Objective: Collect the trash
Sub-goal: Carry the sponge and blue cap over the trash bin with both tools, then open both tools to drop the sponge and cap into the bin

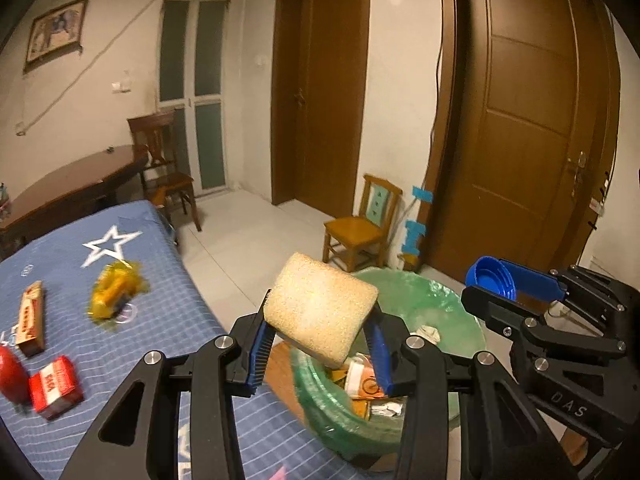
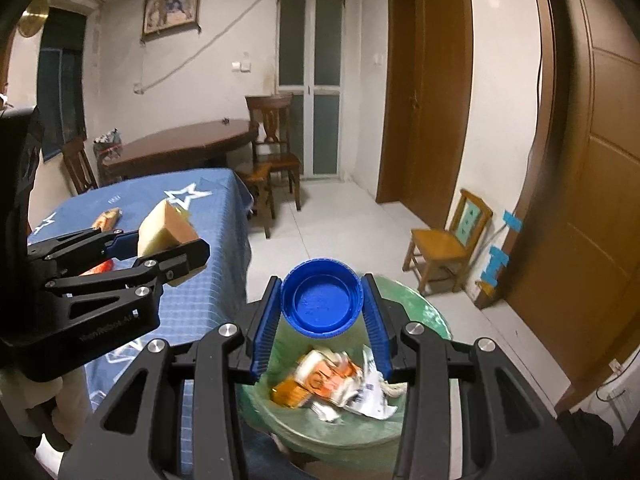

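Note:
My left gripper [image 1: 320, 320] is shut on a beige sponge [image 1: 320, 306], held above the near rim of a bin lined with a green bag [image 1: 432, 300]. From the right wrist view the same sponge [image 2: 166, 232] shows in the left gripper [image 2: 172, 246] over the blue tablecloth's edge. My right gripper [image 2: 322, 304] is shut on a blue bottle cap [image 2: 322, 298], hollow side toward the camera, over the bin [image 2: 420, 312]. In the left wrist view that cap [image 1: 490, 278] sits at the right gripper's [image 1: 496, 286] tips. Crumpled orange and white wrappers [image 2: 332, 380] lie inside the bin.
A table with a blue star cloth [image 1: 120, 240] carries a yellow wrapper [image 1: 114, 292], a long carton [image 1: 32, 318], a red box [image 1: 54, 386] and a red object [image 1: 12, 372]. A small wooden chair [image 1: 360, 228] stands by brown doors [image 1: 528, 120]; a dark round table [image 2: 180, 148] stands behind.

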The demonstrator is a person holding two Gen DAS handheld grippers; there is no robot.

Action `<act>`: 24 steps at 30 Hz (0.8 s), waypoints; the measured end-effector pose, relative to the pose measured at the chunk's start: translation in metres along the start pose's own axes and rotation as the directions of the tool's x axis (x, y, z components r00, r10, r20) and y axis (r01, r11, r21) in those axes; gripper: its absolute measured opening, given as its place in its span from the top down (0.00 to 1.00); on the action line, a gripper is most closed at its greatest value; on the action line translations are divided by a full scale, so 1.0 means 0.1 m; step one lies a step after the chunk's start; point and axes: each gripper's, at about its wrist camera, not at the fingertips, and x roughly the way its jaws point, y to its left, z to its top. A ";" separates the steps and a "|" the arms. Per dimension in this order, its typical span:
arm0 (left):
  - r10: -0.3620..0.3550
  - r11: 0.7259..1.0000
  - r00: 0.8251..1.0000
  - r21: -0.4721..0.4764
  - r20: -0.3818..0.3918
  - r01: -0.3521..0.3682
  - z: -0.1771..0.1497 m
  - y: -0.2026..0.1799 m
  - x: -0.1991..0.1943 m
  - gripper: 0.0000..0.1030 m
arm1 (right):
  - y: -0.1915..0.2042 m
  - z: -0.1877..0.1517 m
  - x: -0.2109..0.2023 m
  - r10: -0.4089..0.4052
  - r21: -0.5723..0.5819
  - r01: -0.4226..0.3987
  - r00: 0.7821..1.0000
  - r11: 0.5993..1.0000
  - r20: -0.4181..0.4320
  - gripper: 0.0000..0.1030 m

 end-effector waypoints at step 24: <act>-0.055 0.997 0.982 0.051 -0.178 0.065 -0.22 -0.21 1.06 0.58 | -0.50 -0.20 0.57 0.025 0.067 -0.013 0.982 0.998 -0.187 0.63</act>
